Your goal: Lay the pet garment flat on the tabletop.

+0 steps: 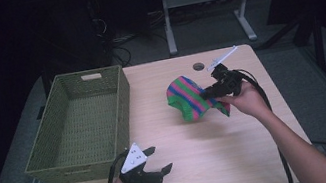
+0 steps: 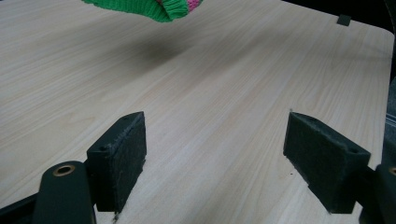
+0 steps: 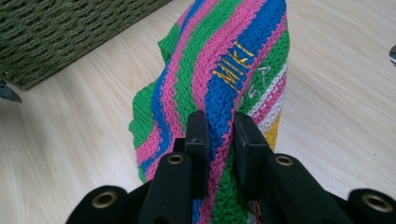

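Observation:
A knitted cloth (image 1: 187,98) striped green, pink and blue hangs lifted above the table's middle right. My right gripper (image 1: 208,92) is shut on it; in the right gripper view the jaws pinch a blue stripe of the cloth (image 3: 219,84) just below yellow stitched letters. My left gripper (image 1: 159,160) rests near the table's front edge, open with nothing between its pads (image 2: 122,158). In the left gripper view the green hem of the cloth (image 2: 154,8) hangs at the top, with its shadow on the wood below.
A green woven basket (image 1: 122,103) stands on the table's left side, its inside bare. The light wooden table (image 1: 198,161) has a round cable hole (image 1: 198,66) at the back. Dark floor and a desk frame lie beyond.

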